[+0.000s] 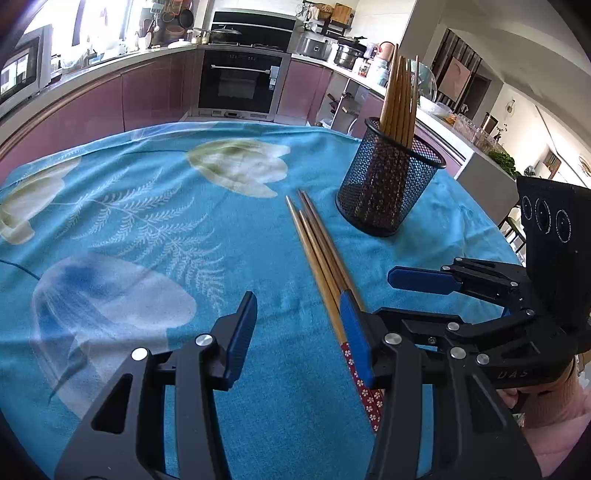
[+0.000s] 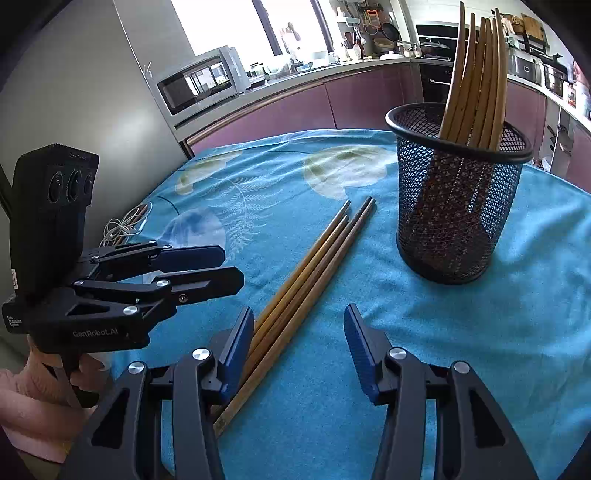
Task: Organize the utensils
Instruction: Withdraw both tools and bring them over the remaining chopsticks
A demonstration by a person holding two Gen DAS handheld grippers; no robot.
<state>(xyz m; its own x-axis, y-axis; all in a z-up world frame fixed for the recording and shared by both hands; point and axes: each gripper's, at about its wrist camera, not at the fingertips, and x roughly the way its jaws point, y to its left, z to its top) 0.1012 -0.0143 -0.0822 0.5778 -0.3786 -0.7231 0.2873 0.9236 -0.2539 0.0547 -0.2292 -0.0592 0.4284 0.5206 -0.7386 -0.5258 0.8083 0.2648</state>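
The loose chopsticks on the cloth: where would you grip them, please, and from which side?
Grip the loose chopsticks near their thick patterned ends, closest to the grippers, coming down from above with the jaws across the bundle. They lie flat and side by side on the cloth, tips toward the holder, so one pinch may gather them.

— What sort of room is it?

— A kitchen. Mauve cabinets [image 1: 147, 92] curve along the far wall, with a built-in black oven [image 1: 240, 83] set among them.

— And the light?

— Daylight through a window [image 2: 236, 26] above the counter. A microwave [image 2: 201, 81] sits beside a tall grey fridge [image 2: 92, 92]. The surface wears a blue flowered cloth [image 1: 147, 229].
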